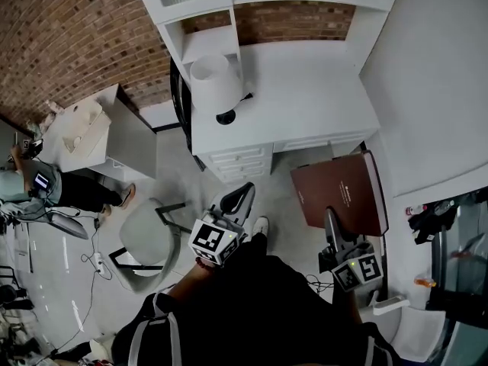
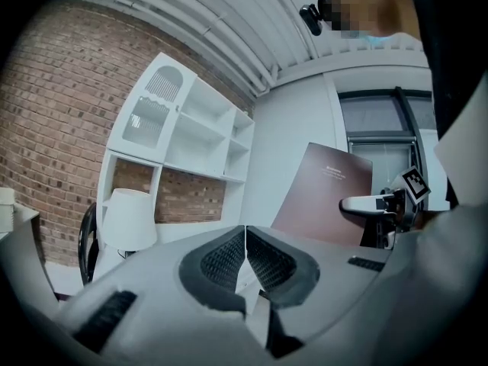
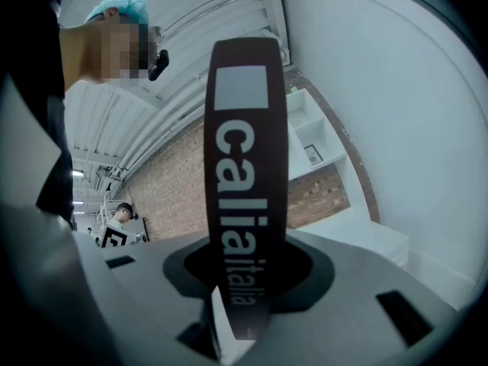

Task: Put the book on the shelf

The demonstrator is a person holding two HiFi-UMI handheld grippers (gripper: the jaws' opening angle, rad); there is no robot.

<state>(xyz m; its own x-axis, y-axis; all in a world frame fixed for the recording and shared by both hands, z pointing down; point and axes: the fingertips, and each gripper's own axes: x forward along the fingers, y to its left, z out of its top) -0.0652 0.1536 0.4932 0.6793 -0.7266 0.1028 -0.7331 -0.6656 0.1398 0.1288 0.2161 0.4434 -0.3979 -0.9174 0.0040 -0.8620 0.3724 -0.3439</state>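
The brown hardback book (image 1: 341,191) stands on edge in my right gripper (image 1: 329,218), which is shut on its lower part. In the right gripper view its dark spine (image 3: 245,166) with white lettering rises between the jaws of the right gripper (image 3: 244,277). My left gripper (image 1: 245,191) is shut and holds nothing, a little to the left of the book. In the left gripper view the left gripper (image 2: 245,239) has its pads meeting, and the book (image 2: 328,193) shows at the right. The white shelf unit (image 1: 229,10) stands ahead above the desk; its open compartments (image 2: 194,128) show.
A white desk (image 1: 305,97) with drawers carries a white lamp (image 1: 216,82) at its left end. A grey chair (image 1: 149,239) stands on the floor to the left. Another person (image 1: 38,185) sits at far left by a low white cabinet (image 1: 114,132).
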